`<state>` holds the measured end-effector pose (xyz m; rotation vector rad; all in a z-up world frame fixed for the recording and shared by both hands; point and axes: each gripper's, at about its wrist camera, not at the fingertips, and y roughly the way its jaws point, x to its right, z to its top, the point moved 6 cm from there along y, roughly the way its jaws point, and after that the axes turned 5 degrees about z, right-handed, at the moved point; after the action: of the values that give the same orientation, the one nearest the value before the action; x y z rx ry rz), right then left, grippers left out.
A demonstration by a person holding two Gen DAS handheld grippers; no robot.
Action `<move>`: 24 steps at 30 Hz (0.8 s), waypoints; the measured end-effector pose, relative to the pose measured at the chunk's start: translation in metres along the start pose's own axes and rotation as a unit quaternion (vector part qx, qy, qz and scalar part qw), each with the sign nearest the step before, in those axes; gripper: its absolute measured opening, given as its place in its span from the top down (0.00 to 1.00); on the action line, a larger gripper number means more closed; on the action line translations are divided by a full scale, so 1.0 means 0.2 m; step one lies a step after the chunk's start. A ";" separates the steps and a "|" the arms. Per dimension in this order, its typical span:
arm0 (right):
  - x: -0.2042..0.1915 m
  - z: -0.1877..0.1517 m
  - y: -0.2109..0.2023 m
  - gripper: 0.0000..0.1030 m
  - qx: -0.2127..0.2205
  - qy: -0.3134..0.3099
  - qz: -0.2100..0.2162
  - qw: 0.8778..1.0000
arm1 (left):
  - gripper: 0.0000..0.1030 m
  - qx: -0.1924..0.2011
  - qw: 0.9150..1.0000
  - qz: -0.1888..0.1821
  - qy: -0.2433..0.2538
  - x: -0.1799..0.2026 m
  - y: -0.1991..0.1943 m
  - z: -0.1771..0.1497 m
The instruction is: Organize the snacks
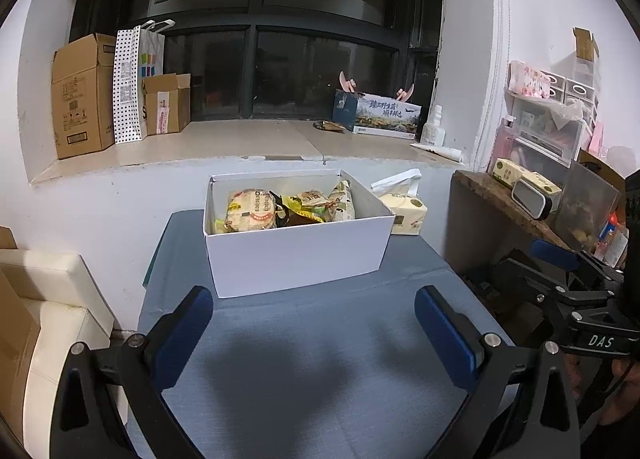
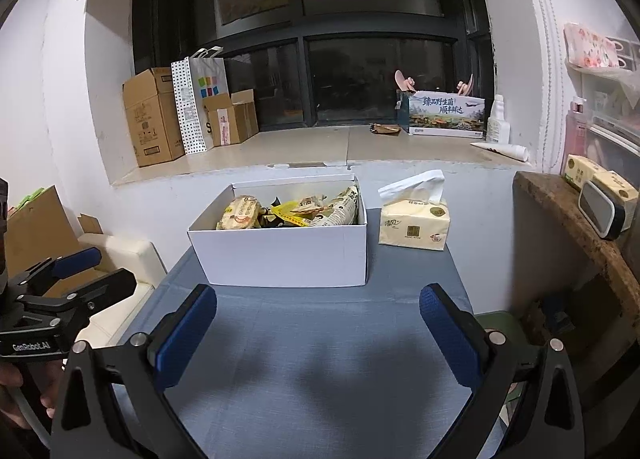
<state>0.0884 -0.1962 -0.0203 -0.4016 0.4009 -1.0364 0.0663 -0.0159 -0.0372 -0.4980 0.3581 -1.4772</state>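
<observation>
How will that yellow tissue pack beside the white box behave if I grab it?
The tissue pack looks soft-wrapped, so it would probably squash between the pads. It is likely light and may slide on the blue cloth. The loose tissue sticking up could tear if pinched.

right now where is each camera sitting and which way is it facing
Left wrist: on the left gripper, low over the grey-blue clothed table, facing the open white cardboard box of snack packets and dark window; own blue-padded fingers spread, right gripper at right edge.
Right wrist: on the right gripper, same heading, slightly further right; own fingers spread, left gripper at left edge.
Shared: box, yellow tissue pack, table, windowsill cartons.
</observation>
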 end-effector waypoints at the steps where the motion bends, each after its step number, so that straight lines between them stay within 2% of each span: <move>1: 0.00 0.00 0.00 0.00 0.001 -0.001 0.000 1.000 | 0.00 0.000 1.000 -0.001 0.001 0.00 0.00 0.00; 24: 0.00 0.00 -0.01 0.00 -0.004 0.002 -0.002 1.000 | 0.00 -0.001 1.000 0.000 0.006 0.00 0.00 0.01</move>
<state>0.0869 -0.1967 -0.0200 -0.4078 0.4069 -1.0403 0.0662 -0.0159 -0.0359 -0.4911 0.3691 -1.4807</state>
